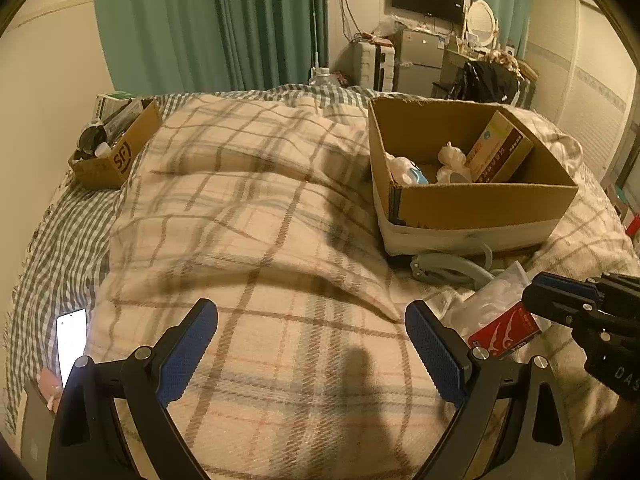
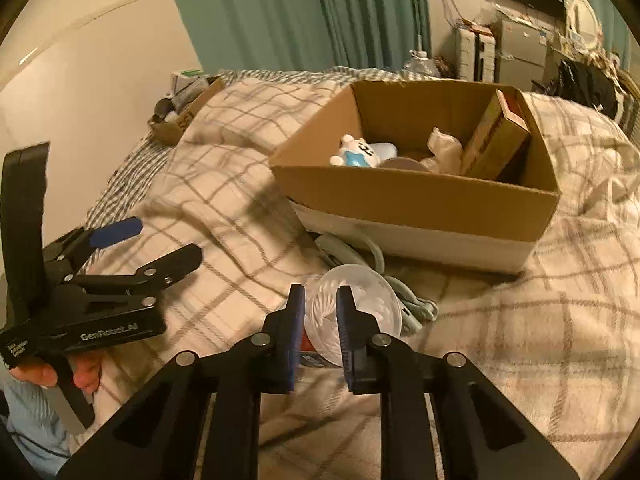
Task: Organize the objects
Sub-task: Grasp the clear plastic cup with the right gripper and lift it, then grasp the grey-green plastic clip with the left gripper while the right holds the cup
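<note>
A clear plastic pack with a red label (image 2: 356, 312) lies on the plaid blanket in front of a large open cardboard box (image 2: 420, 196). My right gripper (image 2: 320, 304) is shut on this pack; it also shows in the left wrist view (image 1: 504, 324), with the right gripper (image 1: 532, 300) on it. The box (image 1: 480, 200) holds a white-and-blue toy (image 2: 356, 152), a white plastic bag (image 2: 442, 152) and an upright brown carton (image 2: 496, 140). My left gripper (image 1: 312, 320) is open and empty over the blanket, left of the pack.
A pale grey-green handled tool (image 1: 448, 268) lies between the box and the pack. A small cardboard box (image 1: 116, 148) of items sits at the far left. A lit phone (image 1: 71, 344) lies at the left bed edge. Furniture stands beyond the bed.
</note>
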A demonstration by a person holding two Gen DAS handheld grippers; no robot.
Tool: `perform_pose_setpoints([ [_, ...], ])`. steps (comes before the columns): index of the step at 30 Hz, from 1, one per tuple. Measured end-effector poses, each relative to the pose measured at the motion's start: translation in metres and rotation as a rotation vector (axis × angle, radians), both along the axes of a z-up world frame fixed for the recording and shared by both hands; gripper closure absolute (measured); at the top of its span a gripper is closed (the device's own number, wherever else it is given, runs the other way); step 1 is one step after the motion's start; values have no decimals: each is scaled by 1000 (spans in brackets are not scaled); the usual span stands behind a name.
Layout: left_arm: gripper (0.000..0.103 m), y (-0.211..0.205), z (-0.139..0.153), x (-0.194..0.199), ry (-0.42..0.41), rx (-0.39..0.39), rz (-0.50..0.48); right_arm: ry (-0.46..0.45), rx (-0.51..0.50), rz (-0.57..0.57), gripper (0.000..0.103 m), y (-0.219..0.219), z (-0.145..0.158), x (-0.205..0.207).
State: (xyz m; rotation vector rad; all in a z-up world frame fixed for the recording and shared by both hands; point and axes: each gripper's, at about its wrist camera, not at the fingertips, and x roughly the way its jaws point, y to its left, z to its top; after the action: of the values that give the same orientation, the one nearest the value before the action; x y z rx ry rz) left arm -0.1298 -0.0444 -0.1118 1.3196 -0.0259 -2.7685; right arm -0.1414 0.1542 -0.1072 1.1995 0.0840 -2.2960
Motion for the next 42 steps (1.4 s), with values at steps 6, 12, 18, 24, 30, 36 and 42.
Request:
perform_pose_setpoints([
  [6,6,1,-1,0,-3,-3,-2,-23,106,-90,37,5,-15,-12],
  [12,6,-1,-5,-2,-14,16,-7,-154,95,-149,22,17,-42,-31],
  [18,6,-3,-8,-4,-28,40,-11,-290,83,-108,2,10,-69,-51],
  [24,6,-6,-8,-2,-25,50,-11,-224,89,-51,34,-1,-53,-32],
  [30,6,2,-4,-2,-24,20,-18,36,84,-106,37,22,12,-3],
  [36,6,28,7,-18,-37,77,-29,140,206,-169,37,53,35,-4],
  [42,6,84,-14,-53,-80,76,-47,120,204,-223,37,76,20,-12],
])
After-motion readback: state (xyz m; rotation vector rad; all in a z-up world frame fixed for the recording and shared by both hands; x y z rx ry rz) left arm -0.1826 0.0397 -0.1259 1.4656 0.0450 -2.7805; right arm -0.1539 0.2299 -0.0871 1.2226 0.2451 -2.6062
